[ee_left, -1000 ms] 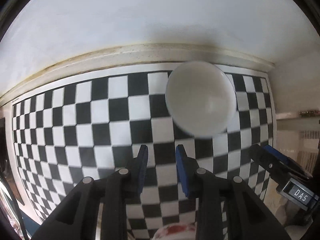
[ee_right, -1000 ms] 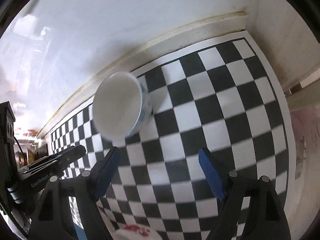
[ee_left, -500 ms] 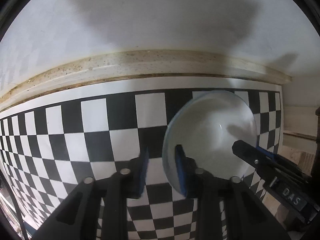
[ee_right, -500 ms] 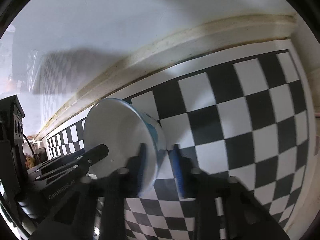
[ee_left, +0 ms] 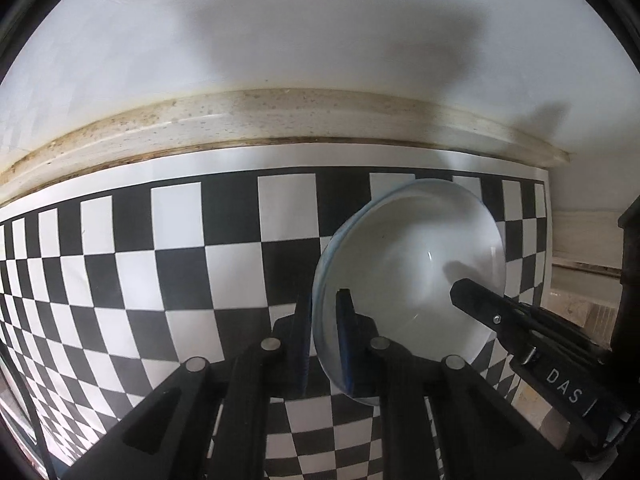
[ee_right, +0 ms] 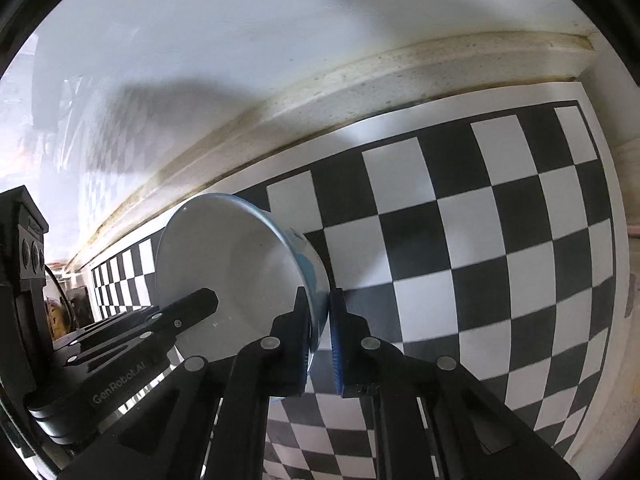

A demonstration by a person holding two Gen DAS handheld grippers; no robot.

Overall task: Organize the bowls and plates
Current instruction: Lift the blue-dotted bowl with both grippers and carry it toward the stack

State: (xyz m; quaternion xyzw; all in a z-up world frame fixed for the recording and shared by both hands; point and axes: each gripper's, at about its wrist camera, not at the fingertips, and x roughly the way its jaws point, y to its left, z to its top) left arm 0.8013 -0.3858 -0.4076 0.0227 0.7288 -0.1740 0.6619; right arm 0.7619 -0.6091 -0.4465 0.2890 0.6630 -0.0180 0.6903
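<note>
White wall [ee_left: 320, 40] and stained ledge [ee_left: 280, 116] are backing the checkerboard mat [ee_left: 160, 260]. White bowl [ee_left: 408, 272] with a bluish outside is sitting on the mat near its back edge, possibly tipped. Left gripper [ee_left: 325, 328] has just been closing and is pinching the bowl's rim on one side; right gripper [ee_right: 319, 330] is clamping the opposite rim, one finger inside, one outside.

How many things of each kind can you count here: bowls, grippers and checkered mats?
Bowls: 1, the white bowl, its rim pinched on both sides
Grippers: 2, left gripper and right gripper, jaws shut
Checkered mats: 1, the checkered mat
Total: 4
</note>
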